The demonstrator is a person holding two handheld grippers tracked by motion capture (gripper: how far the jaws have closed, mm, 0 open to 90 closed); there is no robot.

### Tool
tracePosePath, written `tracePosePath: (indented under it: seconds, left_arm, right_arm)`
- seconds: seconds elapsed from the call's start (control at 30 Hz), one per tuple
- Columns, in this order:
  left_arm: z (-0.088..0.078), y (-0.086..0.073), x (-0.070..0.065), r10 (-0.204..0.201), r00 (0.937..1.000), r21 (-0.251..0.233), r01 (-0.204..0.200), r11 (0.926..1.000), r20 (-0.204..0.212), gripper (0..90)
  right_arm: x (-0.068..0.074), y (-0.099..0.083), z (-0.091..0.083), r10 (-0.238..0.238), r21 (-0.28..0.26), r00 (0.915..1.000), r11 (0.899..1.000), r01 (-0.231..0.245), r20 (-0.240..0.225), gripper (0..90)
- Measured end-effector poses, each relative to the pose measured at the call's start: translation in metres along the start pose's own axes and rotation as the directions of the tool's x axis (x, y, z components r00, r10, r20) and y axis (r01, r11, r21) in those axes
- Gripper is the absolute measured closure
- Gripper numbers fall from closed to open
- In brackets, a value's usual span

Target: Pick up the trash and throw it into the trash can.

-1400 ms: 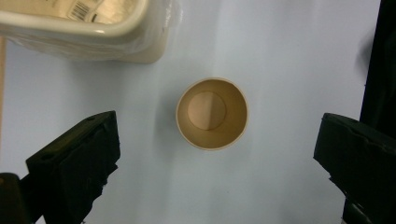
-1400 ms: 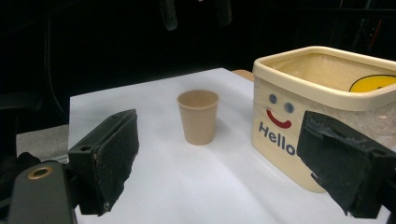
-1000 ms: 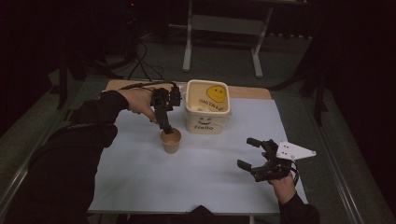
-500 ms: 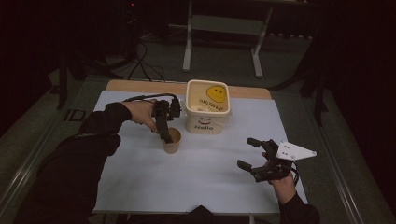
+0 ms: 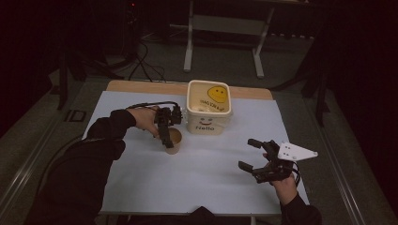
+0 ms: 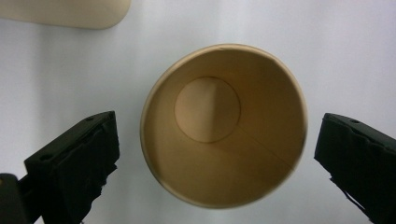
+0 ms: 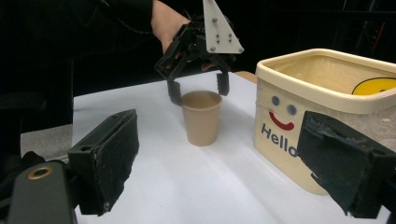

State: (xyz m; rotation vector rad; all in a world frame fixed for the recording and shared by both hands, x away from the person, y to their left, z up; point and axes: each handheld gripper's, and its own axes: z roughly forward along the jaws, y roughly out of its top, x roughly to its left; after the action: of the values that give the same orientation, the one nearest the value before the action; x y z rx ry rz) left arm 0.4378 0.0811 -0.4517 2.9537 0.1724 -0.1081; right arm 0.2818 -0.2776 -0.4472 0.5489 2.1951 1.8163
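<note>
Standing between the open left tongs (image 6: 210, 154), paper cup (image 6: 223, 123), untouched

The high view is dim and grainy: the white table cover (image 5: 202, 187) is the one lit area, and the room around it falls to near black. Both gripper views are brighter. The near black jaws look soft-edged, and the paper cup (image 6: 224, 123) casts faint, diffuse shadows.

Dim lab or studio, white-covered table (image 5: 141, 187), metal stand legs (image 5: 190, 47), floor cables (image 5: 141, 61)
</note>
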Motion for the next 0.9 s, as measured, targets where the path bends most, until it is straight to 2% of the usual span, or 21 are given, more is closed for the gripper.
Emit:
tracePosePath:
  seconds: [0.27,0.43,0.6,0.7,0.9]
  left_arm:
    - [0.012,-0.001,0.002,0.01,1.0,0.001,-0.01,1.0,0.0,2.2]
    - [0.016,-0.002,0.002,0.018,0.9998,-0.004,-0.018,0.9998,-0.001,7.0]
    - [0.016,-0.001,0.002,0.039,0.9989,-0.011,-0.039,0.9992,0.027,18.2]
    - [0.014,-0.002,0.002,0.05,0.9984,-0.019,-0.05,0.9986,0.027,22.0]
    - [0.008,-0.006,0.003,0.044,0.9984,-0.056,-0.042,0.9976,0.036,25.8]
  right_arm:
    - [0.0,0.0,0.0,0.001,0.002,1.0,1.0,-0.001,-0.001,12.7]
    - [0.0,0.0,0.0,0.001,0.004,1.0,1.0,-0.001,-0.002,12.7]
    - [-0.001,-0.001,0.0,0.003,0.004,1.0,1.0,-0.003,-0.002,12.7]
    - [0.0,0.0,0.0,0.002,0.005,1.0,1.0,-0.002,0.0,12.7]
    - [0.0,-0.001,0.0,0.002,0.005,1.0,1.0,-0.002,0.0,12.7]
